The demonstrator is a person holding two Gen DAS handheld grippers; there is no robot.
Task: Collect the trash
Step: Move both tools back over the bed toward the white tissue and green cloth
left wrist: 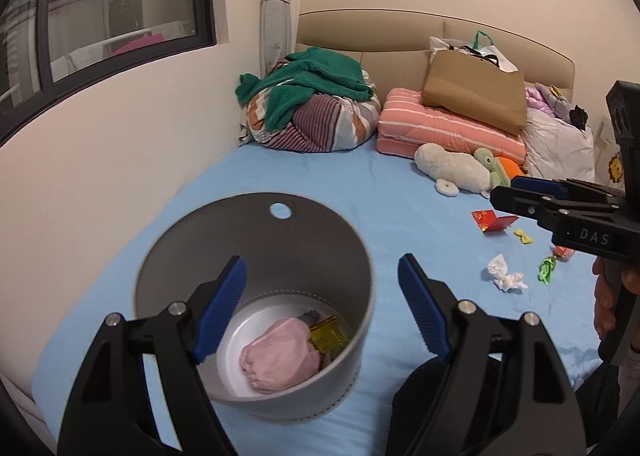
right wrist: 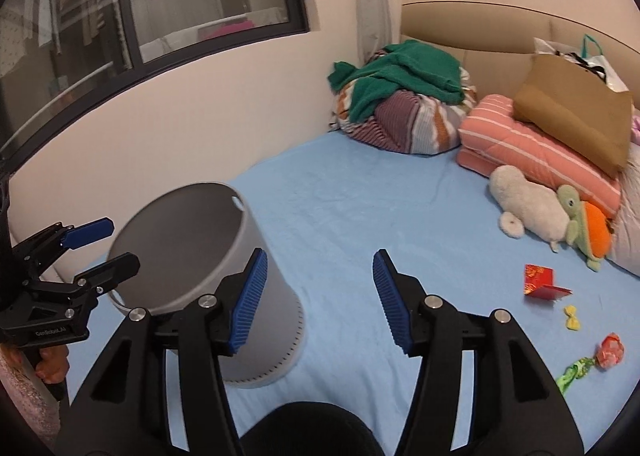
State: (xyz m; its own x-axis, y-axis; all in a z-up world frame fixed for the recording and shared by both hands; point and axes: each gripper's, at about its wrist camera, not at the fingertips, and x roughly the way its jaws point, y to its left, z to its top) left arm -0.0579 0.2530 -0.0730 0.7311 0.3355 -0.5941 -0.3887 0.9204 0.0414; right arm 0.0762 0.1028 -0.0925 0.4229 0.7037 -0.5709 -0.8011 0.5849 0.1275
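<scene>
A grey bin (left wrist: 256, 240) stands on the blue bed sheet (left wrist: 360, 183); it also shows in the right wrist view (right wrist: 192, 248). Inside lie a pink wad (left wrist: 280, 356) and a yellow wrapper (left wrist: 328, 338). My left gripper (left wrist: 320, 308) is open and empty just above the bin's rim. My right gripper (right wrist: 318, 298) is open and empty to the right of the bin. Loose trash lies on the sheet: a red packet (left wrist: 494, 220), a yellow wrapper (left wrist: 523, 236), a white tissue (left wrist: 505, 274), a green and red wrapper (left wrist: 554, 262).
Against the headboard lie a bundle with green cloth (left wrist: 312, 103), a folded pink quilt (left wrist: 444, 127) with a brown paper bag (left wrist: 476, 95) on it, and plush toys (left wrist: 460, 167). A wall with a window (left wrist: 108, 15) runs along the left.
</scene>
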